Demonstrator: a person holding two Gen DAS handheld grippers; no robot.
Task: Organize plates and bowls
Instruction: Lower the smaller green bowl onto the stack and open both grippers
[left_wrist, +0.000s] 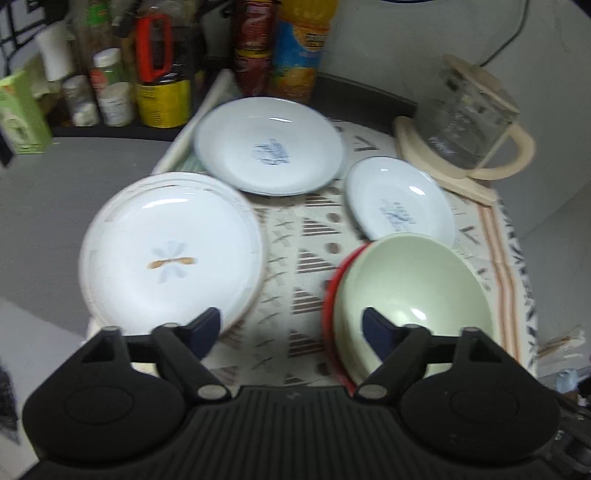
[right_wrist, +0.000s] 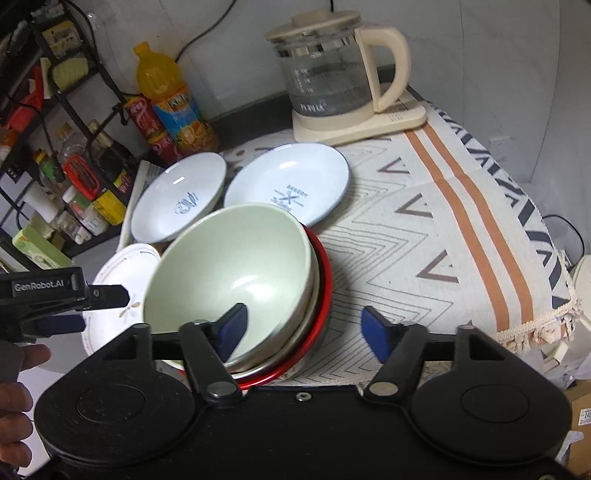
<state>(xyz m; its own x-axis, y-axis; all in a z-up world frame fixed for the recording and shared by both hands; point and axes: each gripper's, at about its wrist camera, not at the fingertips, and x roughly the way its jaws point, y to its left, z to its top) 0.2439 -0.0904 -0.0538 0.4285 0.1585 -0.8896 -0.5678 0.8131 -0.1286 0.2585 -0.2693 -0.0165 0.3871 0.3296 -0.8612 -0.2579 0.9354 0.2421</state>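
Pale green bowl (right_wrist: 229, 269) is seen glossy, nested in a red-rimmed bowl (right_wrist: 321, 295). Left gripper (left_wrist: 291, 328) and right gripper (right_wrist: 303, 328) are held open, nothing gripped.

A dark counter (left_wrist: 55, 192) carries a patterned cloth (right_wrist: 424, 236). On the cloth lie a white plate (left_wrist: 170, 251), two pale blue plates (left_wrist: 269, 146) (left_wrist: 400, 199) side by side, a stack of bowls (right_wrist: 236, 273), and a glass kettle (right_wrist: 332, 74) on its base.
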